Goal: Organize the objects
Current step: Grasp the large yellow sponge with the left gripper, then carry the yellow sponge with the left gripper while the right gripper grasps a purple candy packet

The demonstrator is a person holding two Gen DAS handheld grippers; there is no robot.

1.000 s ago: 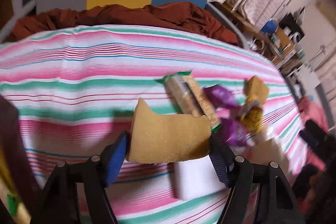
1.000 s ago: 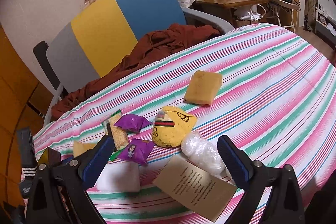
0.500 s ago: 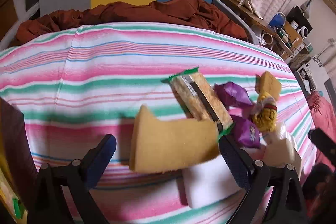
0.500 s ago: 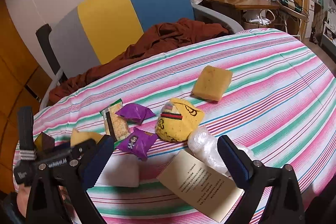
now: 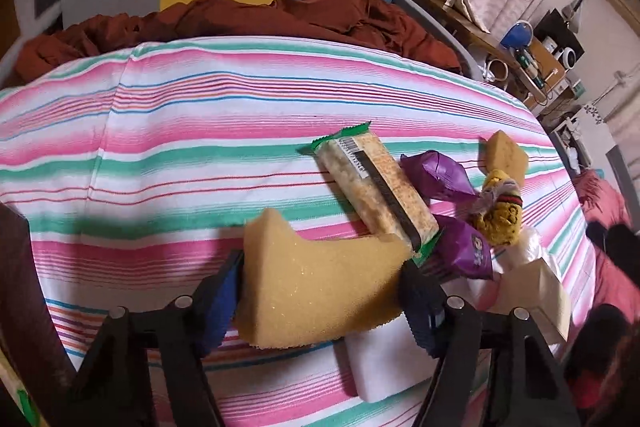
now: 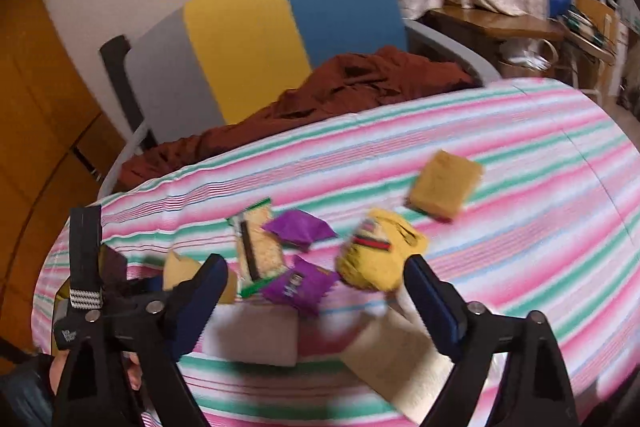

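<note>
Gripping now: the left gripper (image 5: pixel 320 291) had its jaws closing onto the notched yellow sponge (image 5: pixel 320 287), both blue pads already against the sponge's short ends, with no gap showing on either side.
Sponge position: it sat low over the striped tablecloth (image 5: pixel 200 147), just above a white block (image 5: pixel 380 363) and just short of the green-ended cracker packet (image 5: pixel 376 187); whether it was lifted clear I could not tell.
Sponge handling: likely very light and soft; it would squash under the pads rather than slip, so a modest squeeze looked enough.
Best hold: across the thick full-height part near the left pad; the cut-down half to the right was thinner and would probably fold.
Right gripper: the right gripper (image 6: pixel 316 303) hovered above the pile with its jaws closing but wide apart, nothing pressed between the pads.
Nearby clutter: two purple snack pouches (image 6: pixel 298 227), a yellow knitted toy (image 6: pixel 376 255), a paper card (image 6: pixel 396 359) and a second block sponge (image 6: pixel 444 183) lay well apart from the held one.
Snack pouches: crinkly film, probably slick; better pinched at a sealed edge.
Blur: the right wrist view was smeared, so fine detail there was uncertain.
</note>
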